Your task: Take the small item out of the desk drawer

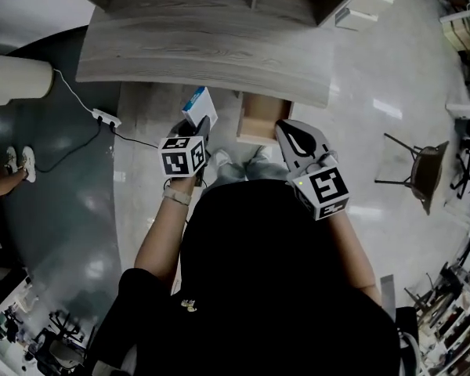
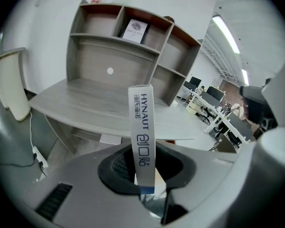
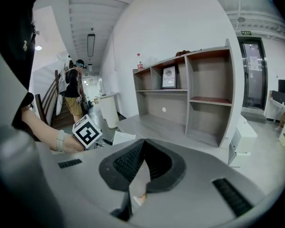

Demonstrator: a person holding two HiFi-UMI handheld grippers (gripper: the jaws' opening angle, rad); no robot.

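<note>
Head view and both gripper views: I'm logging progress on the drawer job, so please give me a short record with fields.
left gripper: shut on a small white-and-blue box, which stands up from the jaws
right gripper: shut, nothing between the jaws
drawer: open, under the desk
box position: out of the drawer, to its left in the head view

Slim white-and-blue box point(image 2: 143, 137) held upright, beside the open wooden drawer point(image 1: 262, 122).
</note>
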